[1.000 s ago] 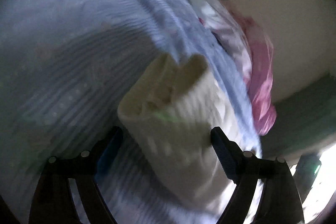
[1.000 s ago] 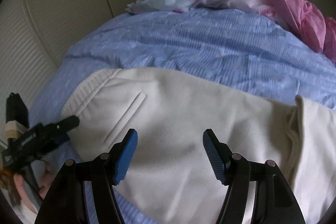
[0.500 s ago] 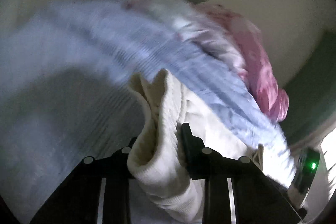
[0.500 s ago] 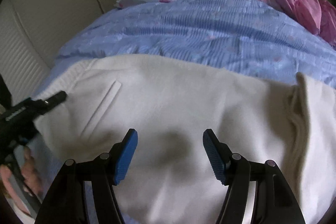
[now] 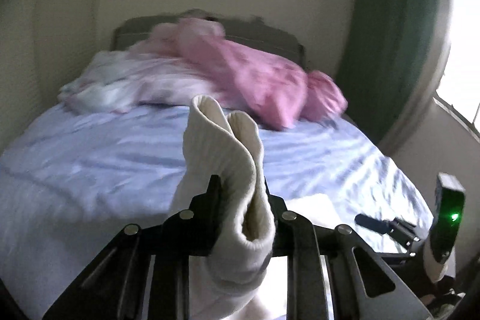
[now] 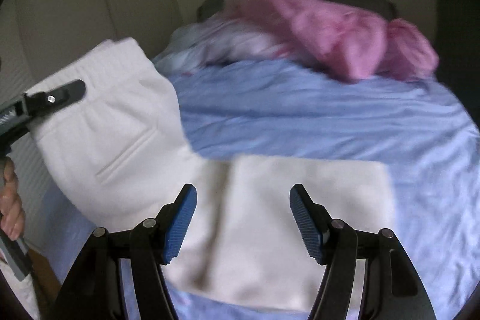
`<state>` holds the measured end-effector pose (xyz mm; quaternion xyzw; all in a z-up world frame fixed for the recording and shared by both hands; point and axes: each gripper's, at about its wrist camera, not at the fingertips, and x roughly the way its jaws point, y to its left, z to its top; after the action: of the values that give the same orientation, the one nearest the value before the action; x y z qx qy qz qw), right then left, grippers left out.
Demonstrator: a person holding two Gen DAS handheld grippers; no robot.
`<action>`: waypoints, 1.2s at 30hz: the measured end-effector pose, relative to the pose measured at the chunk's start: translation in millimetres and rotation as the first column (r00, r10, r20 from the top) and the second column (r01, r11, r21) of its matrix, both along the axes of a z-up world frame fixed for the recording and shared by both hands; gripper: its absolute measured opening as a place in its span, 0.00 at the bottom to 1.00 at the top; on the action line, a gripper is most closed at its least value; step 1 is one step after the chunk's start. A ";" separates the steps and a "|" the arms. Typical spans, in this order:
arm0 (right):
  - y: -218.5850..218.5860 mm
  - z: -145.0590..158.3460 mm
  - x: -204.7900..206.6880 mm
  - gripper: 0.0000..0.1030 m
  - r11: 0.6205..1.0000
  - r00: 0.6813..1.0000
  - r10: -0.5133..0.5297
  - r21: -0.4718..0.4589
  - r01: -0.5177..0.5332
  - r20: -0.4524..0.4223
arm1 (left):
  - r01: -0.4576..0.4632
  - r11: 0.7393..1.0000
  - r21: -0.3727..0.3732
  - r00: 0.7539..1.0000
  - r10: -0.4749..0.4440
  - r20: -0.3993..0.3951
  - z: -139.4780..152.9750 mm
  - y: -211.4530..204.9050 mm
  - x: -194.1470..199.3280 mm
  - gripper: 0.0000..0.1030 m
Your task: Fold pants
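Left wrist view | left gripper [image 5: 240, 194] just closed, pinching pants [image 6: 270, 230] waistband, lifted off bed [image 6: 330, 116] | right gripper [image 6: 243, 218] fingers apart, empty | legs flat | fold barely begun, mostly left

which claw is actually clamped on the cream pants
The left claw: its jaws have just been closing and now pinch the ribbed waistband of the cream knit pants. The right claw hangs open over them, gripping nothing.

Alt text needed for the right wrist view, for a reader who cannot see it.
The open right claw hovers over cream pants lying on a blue bedsheet. At left, the left claw lifts the pants' waistband end; pink bedding is heaped behind.
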<state>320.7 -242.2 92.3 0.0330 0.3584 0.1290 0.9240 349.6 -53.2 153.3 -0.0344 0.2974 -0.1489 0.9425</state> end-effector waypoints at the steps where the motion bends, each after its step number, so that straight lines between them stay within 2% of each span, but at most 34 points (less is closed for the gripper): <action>1: -19.3 2.3 -4.9 0.64 1.000 1.000 -0.024 -0.004 0.024 0.010 | 0.044 0.999 0.026 0.999 -0.044 -0.004 -2.0 -32.6 -0.4 0.21; 5: -97.1 -1.5 -24.4 0.64 0.992 0.991 -0.127 -0.025 0.128 0.032 | 0.161 0.985 0.063 0.986 -0.159 -0.040 -20.2 -132.0 -2.0 0.20; 7: -134.3 -12.1 -32.9 0.64 0.984 0.985 -0.173 -0.028 0.174 0.022 | 0.206 0.975 0.079 0.978 -0.202 -0.060 -37.9 -173.3 -4.4 0.20; 10: -179.8 -33.2 -41.4 0.64 0.972 0.972 -0.234 -0.013 0.234 -0.017 | 0.251 0.957 0.143 0.966 -0.239 -0.093 -74.4 -230.8 -8.8 0.20; 13: -218.2 -60.2 -50.0 0.64 0.959 0.957 -0.283 0.002 0.284 -0.067 | 0.271 0.937 0.221 0.958 -0.241 -0.154 -120.0 -264.7 -12.9 0.21; 16: -243.7 -86.7 -61.4 0.64 0.947 0.941 -0.318 0.016 0.322 -0.113 | 0.270 0.926 0.264 0.957 -0.228 -0.180 -141.4 -278.1 -18.1 0.26; 17: -250.4 -94.5 -64.7 0.64 0.944 0.937 -0.325 0.023 0.330 -0.128 | 0.268 0.922 0.279 0.958 -0.223 -0.182 -142.8 -281.8 -23.5 0.36; 18: -256.4 -99.9 -68.9 0.64 0.942 0.934 -0.328 0.032 0.335 -0.140 | 0.275 0.920 0.280 0.956 -0.231 -0.181 -140.6 -284.7 -29.2 0.59; 19: -259.5 -104.7 -71.2 0.64 0.940 0.932 -0.330 0.044 0.340 -0.152 | 0.280 0.922 0.267 0.956 -0.242 -0.168 -134.2 -285.0 -36.1 0.68; 20: -262.9 -109.3 -74.0 0.64 0.938 0.930 -0.328 0.059 0.341 -0.164 | 0.286 0.924 0.256 0.957 -0.261 -0.126 -122.2 -284.3 -45.9 0.73; 22: -265.7 -113.7 -77.1 0.64 0.935 0.931 -0.320 0.097 0.340 -0.178 | 0.295 0.916 0.270 0.952 -0.305 -0.008 -92.4 -278.3 -68.1 0.77; 23: -265.4 -112.8 -78.6 0.64 0.934 0.932 -0.316 0.112 0.338 -0.176 | 0.297 0.912 0.284 0.945 -0.323 0.045 -76.6 -273.5 -77.0 0.87; 24: -266.5 -112.4 -77.2 0.64 0.934 0.934 -0.315 0.121 0.337 -0.169 | 0.297 0.909 0.291 0.938 -0.335 0.088 -63.2 -266.2 -82.4 0.91; 27: -257.8 -93.4 -82.8 0.65 0.929 0.944 -0.312 0.172 0.327 -0.107 | 0.193 0.914 0.355 0.936 -0.280 0.211 -27.7 -225.7 -88.8 0.93; 28: -254.1 -85.2 -85.4 0.77 0.926 0.948 -0.308 0.204 0.317 -0.077 | 0.143 0.925 0.352 0.945 -0.234 0.229 -21.3 -199.8 -84.4 0.95; 29: -251.1 -78.4 -86.2 0.91 0.922 0.951 -0.306 0.232 0.310 -0.055 | 0.116 0.934 0.339 0.955 -0.198 0.220 -20.0 -177.8 -78.7 0.96; 30: -246.7 -71.0 -87.6 0.95 0.915 0.952 -0.304 0.270 0.300 -0.029 | 0.095 0.941 0.325 0.966 -0.167 0.199 -21.7 -156.3 -72.4 0.96; 32: -237.2 -63.5 -85.1 0.95 0.902 0.956 -0.291 0.328 0.281 -0.018 | 0.040 0.948 0.316 0.990 -0.079 0.113 -39.0 -106.8 -51.9 0.96; 34: -229.4 -64.7 -82.2 0.95 0.883 0.948 -0.315 0.356 0.307 -0.037 | 0.021 0.932 0.362 0.998 -0.044 0.053 -62.2 -76.8 -36.8 0.95; 36: -212.0 -68.7 -79.7 0.95 0.882 0.938 -0.341 0.323 0.344 -0.066 | 0.086 0.897 0.435 0.995 -0.097 0.004 -88.2 -66.2 -26.6 0.95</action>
<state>240.9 -454.2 23.7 0.2501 0.3234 0.0217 0.9124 323.0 -119.4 65.1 0.1921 0.3123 -0.1234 0.9222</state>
